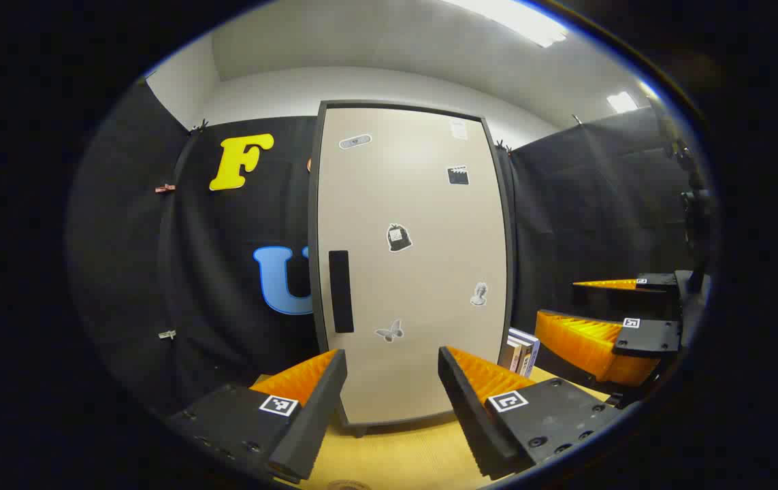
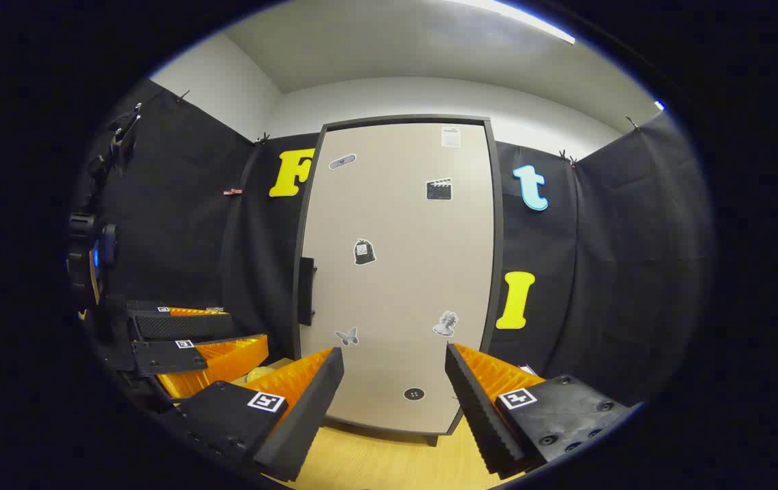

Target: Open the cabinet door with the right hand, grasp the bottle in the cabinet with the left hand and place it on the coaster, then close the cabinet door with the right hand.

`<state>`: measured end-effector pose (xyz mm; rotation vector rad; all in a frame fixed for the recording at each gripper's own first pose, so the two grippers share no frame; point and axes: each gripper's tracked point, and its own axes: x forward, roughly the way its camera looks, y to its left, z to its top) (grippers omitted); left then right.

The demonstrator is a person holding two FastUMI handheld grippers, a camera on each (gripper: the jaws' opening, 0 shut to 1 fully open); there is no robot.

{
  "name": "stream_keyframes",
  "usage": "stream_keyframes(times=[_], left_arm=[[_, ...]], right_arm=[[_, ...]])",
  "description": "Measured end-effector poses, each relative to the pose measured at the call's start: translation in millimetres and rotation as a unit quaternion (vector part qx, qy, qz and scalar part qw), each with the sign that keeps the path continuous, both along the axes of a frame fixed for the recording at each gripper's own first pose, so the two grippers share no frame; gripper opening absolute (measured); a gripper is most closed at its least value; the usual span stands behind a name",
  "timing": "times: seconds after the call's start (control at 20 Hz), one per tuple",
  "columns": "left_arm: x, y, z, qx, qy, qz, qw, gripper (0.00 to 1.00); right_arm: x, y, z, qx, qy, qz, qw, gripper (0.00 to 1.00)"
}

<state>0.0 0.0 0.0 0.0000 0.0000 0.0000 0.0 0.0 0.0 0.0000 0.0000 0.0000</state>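
Cabinet door [image 2: 395,272] is shut and upright on the wooden tabletop [image 2: 389,463], beige panel in a dark frame, stickers scattered over it. The bottle is presumably behind the door; it cannot be judged yet, nor can the coaster be made out with confidence. Door looks a stiff, flat panel, likely light and free-swinging; the smooth face gives no purchase. The one place to take hold is the dark vertical handle [image 2: 305,291] on the door's left edge, so hinges are probably on the right and the door should swing out toward the right side. Right tongs [image 2: 394,371] are wide open, empty, facing the lower door, short of it. Left tongs [image 1: 392,371] are likewise spread wide with nothing held, also fronting the door. Books [image 1: 521,350] stand just beside the cabinet's right edge, near the probable swing path. Booth cloth hangs close to both sides; open tabletop lies in front.
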Motion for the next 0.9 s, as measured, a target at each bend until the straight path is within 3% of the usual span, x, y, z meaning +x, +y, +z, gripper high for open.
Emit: stream_keyframes(times=[0.45, 0.9], left_arm=[[7.5, 17.3, 1.0, -0.003, -0.017, -0.012, 1.0, 0.86], [5.7, 26.0, -1.3, 0.002, -0.023, -0.007, 1.0, 0.86]], right_arm=[[9.6, 32.6, 3.2, -0.021, -0.021, 0.033, 0.999, 0.97], [14.6, 26.1, -0.2, -0.029, -0.02, 0.012, 0.999, 0.98]])
